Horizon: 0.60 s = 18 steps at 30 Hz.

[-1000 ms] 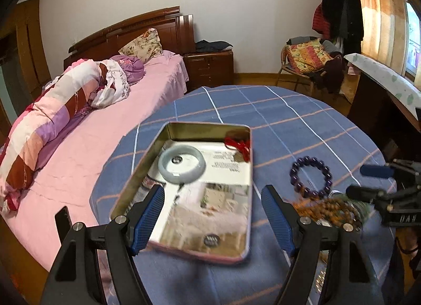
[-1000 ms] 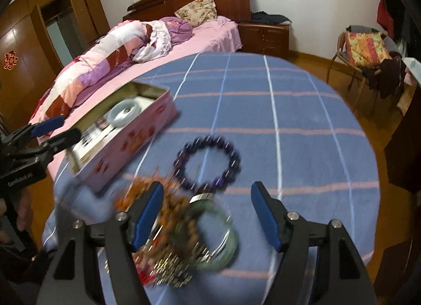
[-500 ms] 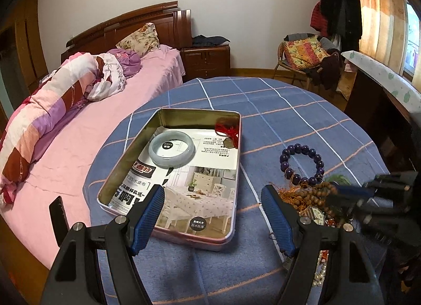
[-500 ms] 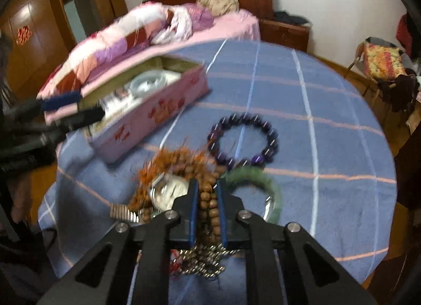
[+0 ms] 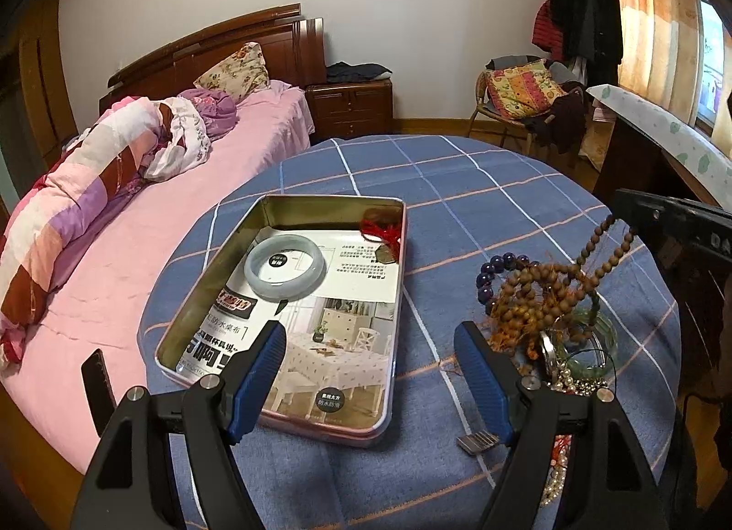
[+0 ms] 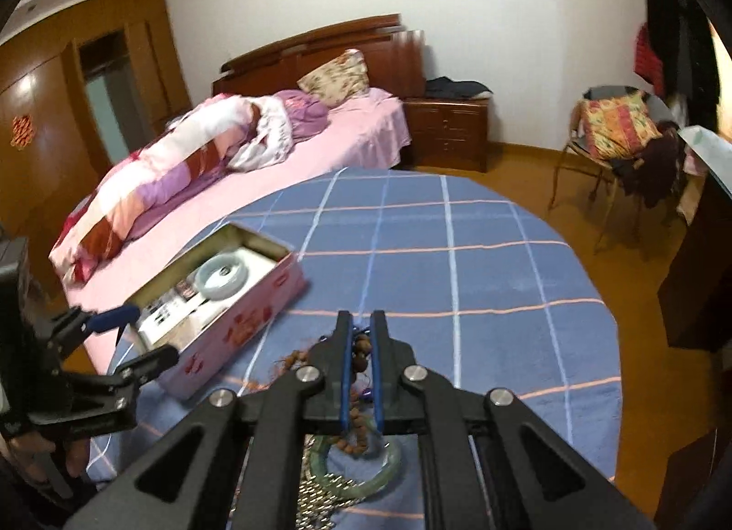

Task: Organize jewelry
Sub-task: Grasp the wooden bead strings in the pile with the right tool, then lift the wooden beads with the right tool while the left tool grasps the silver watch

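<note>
Since a second ago the right gripper (image 6: 360,342) has closed its jaws from wide apart onto the wooden bead strand (image 6: 361,349), and the strand, which lay in the pile on the cloth, is now drawn upward from it. In the right wrist view the brown beads run down between the two blue pads (image 6: 376,374), clenched tight on them, near the lower middle of the frame. In the left wrist view that same strand (image 5: 540,287) rises in a taut loop toward the dark gripper body at the right edge, while its orange tassel and lower coils hang over the heap.

Beneath it, at the right of that view, lie a purple bead bracelet (image 5: 492,267), partly covered by the brown beads, a green bangle (image 5: 599,347) and a pearl string (image 5: 572,386), all touching or overlapping.

Left of the heap stands the open tin box (image 5: 398,301), lined with printed paper. A pale jade bangle (image 5: 283,267) lies flat in its upper half, and a red-corded trinket (image 5: 382,230) sits in its upper right corner.

At the bottom of the left wrist view, the left gripper (image 5: 368,381) has its fingers released and wide apart, straddling the near right corner of the tin, holding nothing.

Everything rests on a round table with a blue checked cloth (image 5: 457,191); a pink bed (image 5: 160,228) lies beyond at the left.
</note>
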{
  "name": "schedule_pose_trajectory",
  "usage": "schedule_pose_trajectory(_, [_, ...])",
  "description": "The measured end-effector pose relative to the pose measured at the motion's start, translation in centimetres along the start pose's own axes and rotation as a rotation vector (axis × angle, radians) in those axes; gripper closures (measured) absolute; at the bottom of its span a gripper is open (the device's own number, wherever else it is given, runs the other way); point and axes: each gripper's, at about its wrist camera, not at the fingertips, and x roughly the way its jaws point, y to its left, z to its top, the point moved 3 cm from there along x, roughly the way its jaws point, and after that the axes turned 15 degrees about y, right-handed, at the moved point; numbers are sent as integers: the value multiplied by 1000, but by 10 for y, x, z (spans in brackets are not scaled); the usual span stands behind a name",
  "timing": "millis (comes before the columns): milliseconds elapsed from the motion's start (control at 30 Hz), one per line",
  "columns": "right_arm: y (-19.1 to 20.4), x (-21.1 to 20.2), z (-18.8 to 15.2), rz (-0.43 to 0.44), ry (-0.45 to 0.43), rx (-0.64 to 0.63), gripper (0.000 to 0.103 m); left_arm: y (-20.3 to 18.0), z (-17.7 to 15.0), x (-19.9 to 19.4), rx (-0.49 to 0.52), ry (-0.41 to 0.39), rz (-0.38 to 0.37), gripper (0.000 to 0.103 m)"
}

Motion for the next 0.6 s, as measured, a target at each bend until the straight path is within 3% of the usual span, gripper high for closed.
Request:
schedule_pose_trajectory(267, [-55,17,-1,-85,31,151,93,-15,4,6,34,5,-8,27])
schedule_pose_trajectory(367, [-64,29,-7,-63,76,169,83,-25,4,10,51,12,-15,27])
schedule_pose_trajectory(400, [-63,28,-10,-58,80,160,70,-30,4,12,62,16,-25,27])
schedule_pose_trajectory(433, [-60,28,-11,-58,80,148,51,-35,5,13,69,18,-31,27])
schedule_pose_trajectory(500, [-54,26,-16,-49,72,122,38,-44,6,18,85,26,-42,27])
schedule_pose_trajectory(600, [-44,31,-19,-52,95,77,38,-56,7,28,107,47,-60,27])
